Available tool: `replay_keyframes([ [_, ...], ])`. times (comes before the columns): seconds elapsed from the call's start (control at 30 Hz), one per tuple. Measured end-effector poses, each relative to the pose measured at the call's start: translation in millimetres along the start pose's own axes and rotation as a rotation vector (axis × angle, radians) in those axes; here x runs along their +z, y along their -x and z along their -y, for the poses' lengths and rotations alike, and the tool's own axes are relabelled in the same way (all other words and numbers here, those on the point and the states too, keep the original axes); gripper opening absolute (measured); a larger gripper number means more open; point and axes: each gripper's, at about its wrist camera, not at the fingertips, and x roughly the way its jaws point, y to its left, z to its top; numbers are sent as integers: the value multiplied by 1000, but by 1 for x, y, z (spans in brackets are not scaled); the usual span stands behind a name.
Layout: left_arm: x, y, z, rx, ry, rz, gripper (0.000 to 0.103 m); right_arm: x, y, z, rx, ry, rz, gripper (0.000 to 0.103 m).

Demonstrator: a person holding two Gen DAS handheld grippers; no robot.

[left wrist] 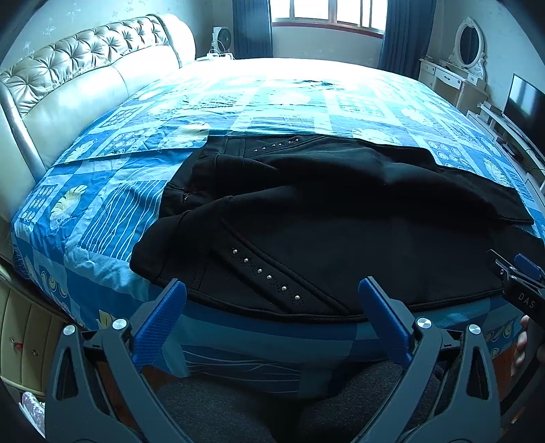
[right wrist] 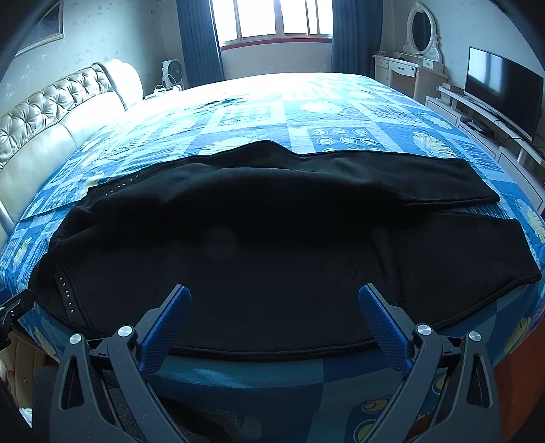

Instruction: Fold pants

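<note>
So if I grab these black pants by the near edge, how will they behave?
The pants will probably be floppy: they lie rumpled with soft folds. They look thick and fleecy, so likely heavyish and easy to grip. The legs will likely trail across the bedspread when lifted.

A big bed (right wrist: pixel 340 102) has a blue patterned sheet and a puffy headboard (left wrist: pixel 85 68). A TV (right wrist: pixel 497 88), mirror (right wrist: pixel 421 27) and small fan (right wrist: pixel 172 73) stand near the window (right wrist: pixel 272 18).

One pair of black pants (right wrist: pixel 272 245), one bed (right wrist: pixel 306 112), two grippers (left wrist: pixel 272 296) (right wrist: pixel 274 303).
</note>
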Motion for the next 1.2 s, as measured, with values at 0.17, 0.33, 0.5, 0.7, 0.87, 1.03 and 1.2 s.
replay_keyframes([
  [0.17,0,1,1,8,-8,5,101,0,0,0,0,1,1,98],
  [0.33,0,0,2,11,-8,4,101,0,0,0,0,1,2,98],
  [0.5,0,-1,1,10,-7,3,101,0,-1,0,-2,2,-2,98],
  [0.7,-1,0,2,20,-10,10,101,0,-1,1,-3,6,-4,98],
  [0.87,-2,0,2,27,-21,16,101,0,-3,1,-2,4,-5,98],
  [1.03,-2,0,3,29,-23,12,101,-1,-4,1,-1,6,-6,98],
  [1.2,-2,0,4,30,-24,13,101,-1,-4,0,0,9,-9,98],
])
